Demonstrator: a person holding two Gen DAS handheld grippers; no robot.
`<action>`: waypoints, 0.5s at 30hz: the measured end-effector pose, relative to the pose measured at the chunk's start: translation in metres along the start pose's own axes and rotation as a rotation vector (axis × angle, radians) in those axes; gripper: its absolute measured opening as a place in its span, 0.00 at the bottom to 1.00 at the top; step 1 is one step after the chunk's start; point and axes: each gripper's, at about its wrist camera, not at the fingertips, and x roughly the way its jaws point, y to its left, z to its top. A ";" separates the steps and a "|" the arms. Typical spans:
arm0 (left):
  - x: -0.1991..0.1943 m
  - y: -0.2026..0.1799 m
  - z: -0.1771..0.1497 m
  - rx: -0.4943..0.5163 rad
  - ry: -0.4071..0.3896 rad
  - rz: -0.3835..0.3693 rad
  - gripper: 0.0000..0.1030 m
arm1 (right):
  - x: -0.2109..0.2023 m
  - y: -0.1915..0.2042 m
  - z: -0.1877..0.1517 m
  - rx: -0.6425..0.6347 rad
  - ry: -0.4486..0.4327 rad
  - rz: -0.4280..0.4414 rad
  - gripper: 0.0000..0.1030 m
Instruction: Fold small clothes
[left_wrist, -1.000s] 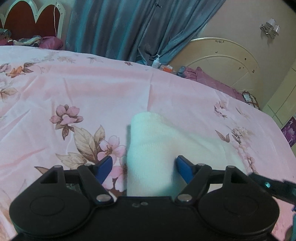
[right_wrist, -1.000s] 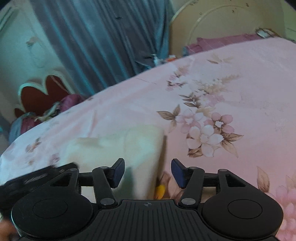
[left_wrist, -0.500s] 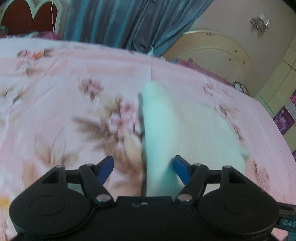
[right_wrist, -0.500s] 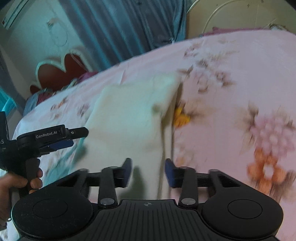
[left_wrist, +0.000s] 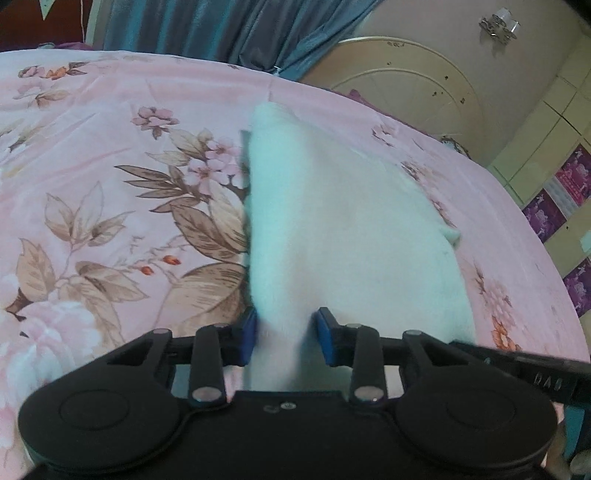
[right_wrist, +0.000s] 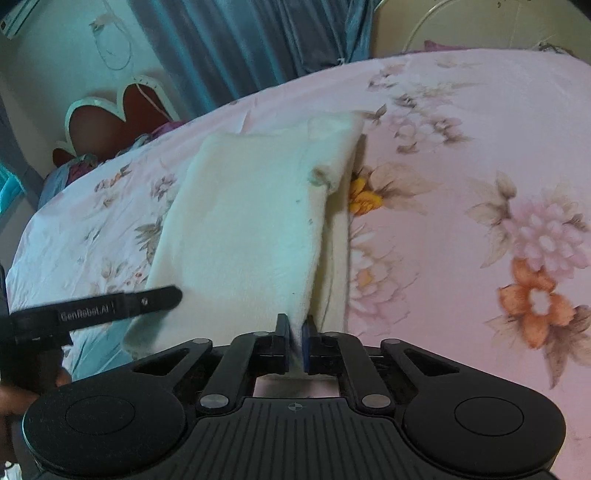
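White garment (left_wrist: 343, 236): flat on my floral pink bedsheet (left_wrist: 110, 206). My right gripper (right_wrist: 294, 345): clamped on its near edge. My left gripper (left_wrist: 284, 338): jaws closing around a raised fold, pads not yet pressing.

One white garment (left_wrist: 351, 229) lies on one floral bedsheet (left_wrist: 110, 184), with two tools, left (left_wrist: 284, 341) and right (right_wrist: 294, 345).

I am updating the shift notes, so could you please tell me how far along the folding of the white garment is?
Done: the white garment lies on the pink floral bedspread, seemingly doubled already. In hand: the right gripper is shut on its near edge; the left gripper is closing with cloth between its pads, not yet pinching. Left: lifting that edge over to fold.
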 end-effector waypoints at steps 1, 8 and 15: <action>-0.001 -0.002 0.000 -0.002 0.006 -0.007 0.32 | -0.005 0.000 0.001 -0.006 -0.004 0.000 0.03; 0.003 -0.005 -0.006 0.026 0.011 0.010 0.38 | 0.009 -0.009 -0.007 -0.001 0.036 -0.052 0.02; -0.002 -0.009 0.002 0.029 0.031 0.043 0.50 | -0.013 -0.007 0.002 0.009 -0.036 -0.069 0.04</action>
